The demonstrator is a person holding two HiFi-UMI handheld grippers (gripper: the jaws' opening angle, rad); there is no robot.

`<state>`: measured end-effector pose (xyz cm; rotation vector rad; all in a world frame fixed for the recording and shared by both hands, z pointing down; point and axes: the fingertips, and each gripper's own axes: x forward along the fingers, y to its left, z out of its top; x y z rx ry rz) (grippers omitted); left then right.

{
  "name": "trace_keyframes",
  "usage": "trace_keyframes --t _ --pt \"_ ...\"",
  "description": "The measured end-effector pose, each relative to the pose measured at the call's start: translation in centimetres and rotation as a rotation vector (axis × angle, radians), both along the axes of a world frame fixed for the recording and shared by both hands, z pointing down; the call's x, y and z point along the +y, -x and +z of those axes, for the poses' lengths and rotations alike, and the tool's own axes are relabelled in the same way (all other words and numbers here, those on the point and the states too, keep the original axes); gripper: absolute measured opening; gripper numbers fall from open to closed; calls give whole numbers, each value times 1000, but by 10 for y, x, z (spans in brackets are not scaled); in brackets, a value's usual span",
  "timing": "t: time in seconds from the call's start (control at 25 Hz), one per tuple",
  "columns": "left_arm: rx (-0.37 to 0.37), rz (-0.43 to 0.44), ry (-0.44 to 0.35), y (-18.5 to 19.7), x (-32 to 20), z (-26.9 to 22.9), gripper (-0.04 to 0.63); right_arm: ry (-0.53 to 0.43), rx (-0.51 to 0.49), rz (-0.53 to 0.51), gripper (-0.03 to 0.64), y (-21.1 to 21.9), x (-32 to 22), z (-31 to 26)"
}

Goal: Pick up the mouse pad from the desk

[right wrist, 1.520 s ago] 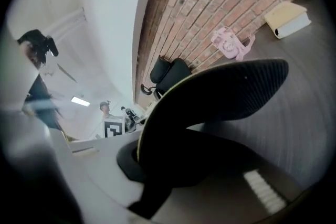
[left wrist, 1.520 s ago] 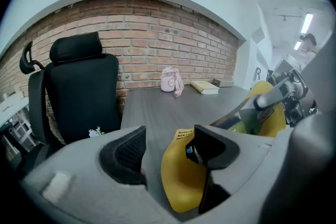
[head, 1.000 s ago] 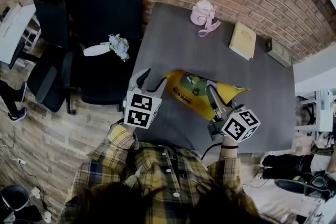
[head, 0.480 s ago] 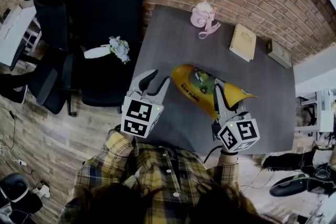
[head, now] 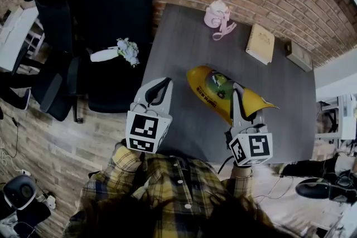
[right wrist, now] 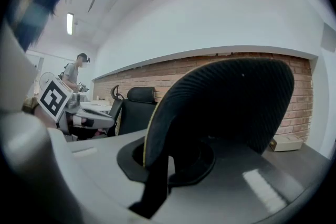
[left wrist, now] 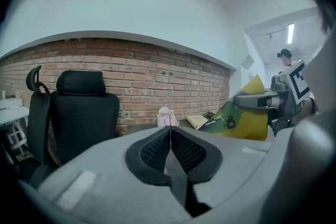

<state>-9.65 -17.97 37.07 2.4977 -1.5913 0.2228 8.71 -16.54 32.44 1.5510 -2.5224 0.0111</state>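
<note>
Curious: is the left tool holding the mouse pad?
No, the left tool just closed on nothing; the right tool grips the mouse pad.

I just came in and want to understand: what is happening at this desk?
A person in a yellow plaid shirt holds two grippers. The right gripper is shut on a yellow printed mouse pad, held curled above the dark grey desk. The left gripper has just closed its jaws on nothing.
</note>
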Motion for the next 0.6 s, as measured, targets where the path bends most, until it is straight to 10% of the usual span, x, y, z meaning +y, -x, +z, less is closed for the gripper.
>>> trace_keyframes --t 0.6 --pt "-1 -22 -25 4 0 -7 -2 9 -11 30 14 -9 -1 4"
